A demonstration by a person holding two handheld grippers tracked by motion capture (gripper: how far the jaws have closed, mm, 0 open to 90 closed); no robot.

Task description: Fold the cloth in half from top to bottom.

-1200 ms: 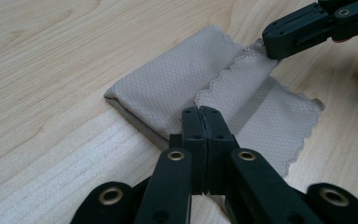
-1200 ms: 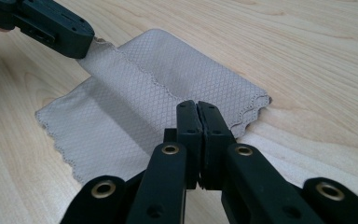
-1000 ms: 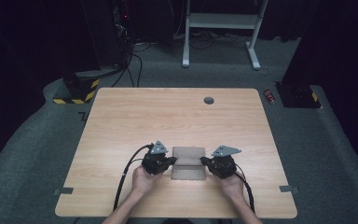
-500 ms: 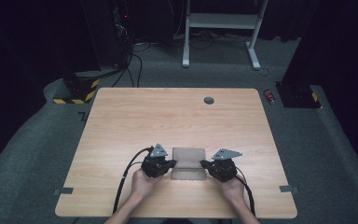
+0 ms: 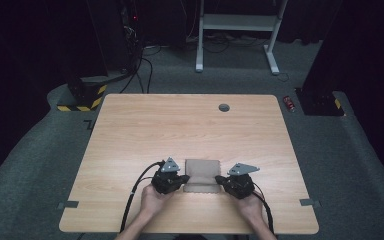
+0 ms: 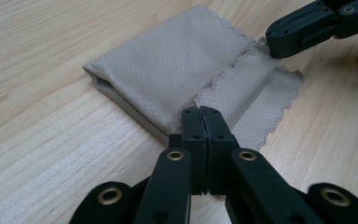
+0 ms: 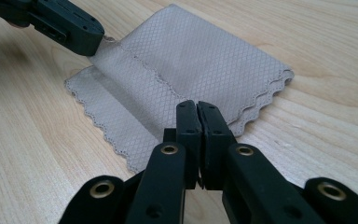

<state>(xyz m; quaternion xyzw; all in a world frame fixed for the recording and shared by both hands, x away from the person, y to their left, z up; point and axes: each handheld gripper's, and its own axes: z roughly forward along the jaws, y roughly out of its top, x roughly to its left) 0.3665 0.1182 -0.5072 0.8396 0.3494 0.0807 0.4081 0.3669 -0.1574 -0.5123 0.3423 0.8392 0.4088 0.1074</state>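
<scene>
While both tools sit at the folded beige cloth (image 5: 203, 175), left tool (image 5: 184, 179) is clamped on its left edge and right tool (image 5: 219, 179) on its right edge. Cloth lies flat on the worktop (image 5: 180, 125), near the front edge.

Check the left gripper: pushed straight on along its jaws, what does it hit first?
The left gripper, jaws shut, already sits at the folded beige scalloped-edge cloth, so the cloth comes first; beyond it, probably the right gripper.
</scene>
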